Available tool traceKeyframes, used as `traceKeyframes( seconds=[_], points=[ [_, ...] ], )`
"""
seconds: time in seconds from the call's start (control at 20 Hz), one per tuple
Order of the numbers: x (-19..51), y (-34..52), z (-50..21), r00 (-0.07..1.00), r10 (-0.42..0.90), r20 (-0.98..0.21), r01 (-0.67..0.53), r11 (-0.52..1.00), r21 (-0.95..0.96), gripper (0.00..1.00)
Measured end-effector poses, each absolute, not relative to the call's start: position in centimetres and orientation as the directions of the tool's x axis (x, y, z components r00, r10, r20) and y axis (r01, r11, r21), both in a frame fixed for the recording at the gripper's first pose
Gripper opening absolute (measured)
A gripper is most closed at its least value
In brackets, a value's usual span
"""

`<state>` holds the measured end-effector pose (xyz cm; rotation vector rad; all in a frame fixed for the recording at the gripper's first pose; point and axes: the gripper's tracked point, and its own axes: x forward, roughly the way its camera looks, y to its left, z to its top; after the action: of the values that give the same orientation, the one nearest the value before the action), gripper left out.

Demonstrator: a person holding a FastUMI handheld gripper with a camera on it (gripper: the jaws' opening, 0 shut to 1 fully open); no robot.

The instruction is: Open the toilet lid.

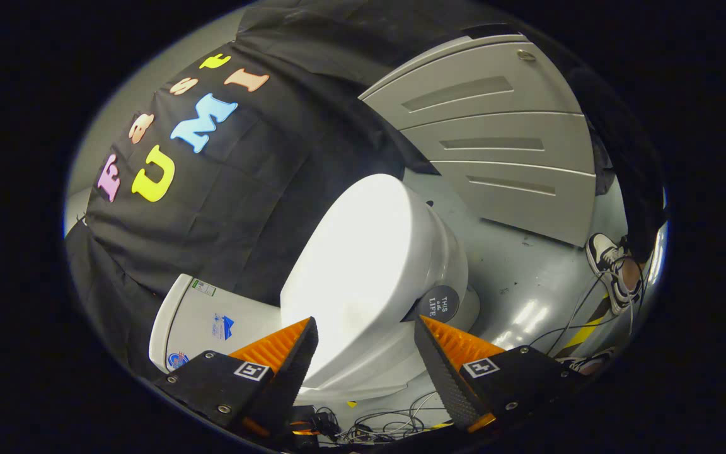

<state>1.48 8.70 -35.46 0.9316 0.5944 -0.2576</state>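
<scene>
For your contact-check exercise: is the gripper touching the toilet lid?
Cannot tell. In the gripper view the gripper is open with the toilet lid between its fingers, no plain gap or contact.

Toilet lid (363,252): glossy white, blown-out glare mid-surface. Tank (212,321): white w/ small blue, green and red stickers. Round sticker (438,304) on bowl side: dark grey, white text. Gripper (366,353), fingers spread apart w/ lid between: pads (275,345) orange, ribbed; inner faces black, fine knurled texture; bodies black w/ b/w square markers. Cabinet (495,139): light grey, darker grey recessed slots. Floor (527,277): pale grey-blue, scuffed, yellow/black stripe near shoe. Shoe (609,268): white w/ black trim. Cables (388,425): black and white.
</scene>
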Motion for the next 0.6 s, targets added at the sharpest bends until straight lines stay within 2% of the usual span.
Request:
traceKeyframes(
  seconds=[0.35,0.6],
  points=[
    [0.7,5.0,-38.9,0.801,0.006,-0.599,0.538,0.435,0.723,0.94],
    [2.3,4.0,-40.7,0.846,0.043,-0.532,0.492,0.323,0.808,0.90]
  ],
)
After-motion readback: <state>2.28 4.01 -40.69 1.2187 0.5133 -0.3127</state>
